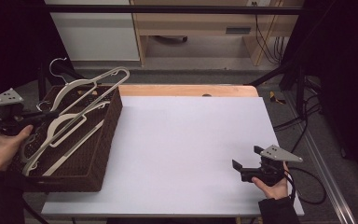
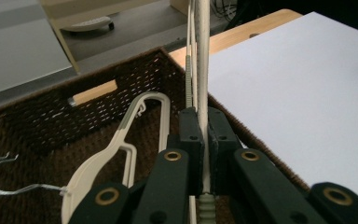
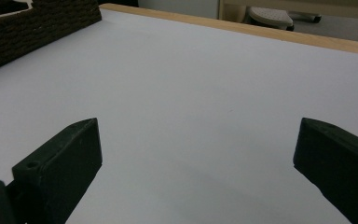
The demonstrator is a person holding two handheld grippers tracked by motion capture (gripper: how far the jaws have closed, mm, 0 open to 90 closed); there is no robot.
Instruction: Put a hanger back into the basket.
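Seen from the high view, a white table top [image 1: 186,154] fills the middle, with a strip of bare wood along its far edge. A dark woven basket [image 1: 103,154] sits at the table's left edge, its right wall bordering the wide bare white surface. Cream plastic hangers lie piled in the basket; at least three can be counted, though the overlap hides the exact number. The topmost hanger [image 1: 103,80] is tilted up, its far end raised over the basket's back corner. The left gripper [image 1: 51,113] reaches in from the left over the basket and meets this pile. The right gripper [image 1: 237,164] rests low near the table's right front corner, well apart from the basket, with open white surface all around it. Two hands are visible, one on each gripper.

In the left gripper view, the two black jaws are clamped tight on a thin cream bar of the raised hanger [image 2: 203,65], which runs straight up and away from the pads. A second hanger [image 2: 121,140] lies below in the basket [image 2: 37,116], and a silver wire hook [image 2: 0,179] curls at the lower left. The basket's right rim runs just beside the jaws, with the white table top [image 2: 307,93] beyond it.

In the right gripper view, the jaws stand wide apart with nothing between them, just above the bare white table top [image 3: 191,93]. One corner of the basket [image 3: 37,28] shows at the upper left, far off.
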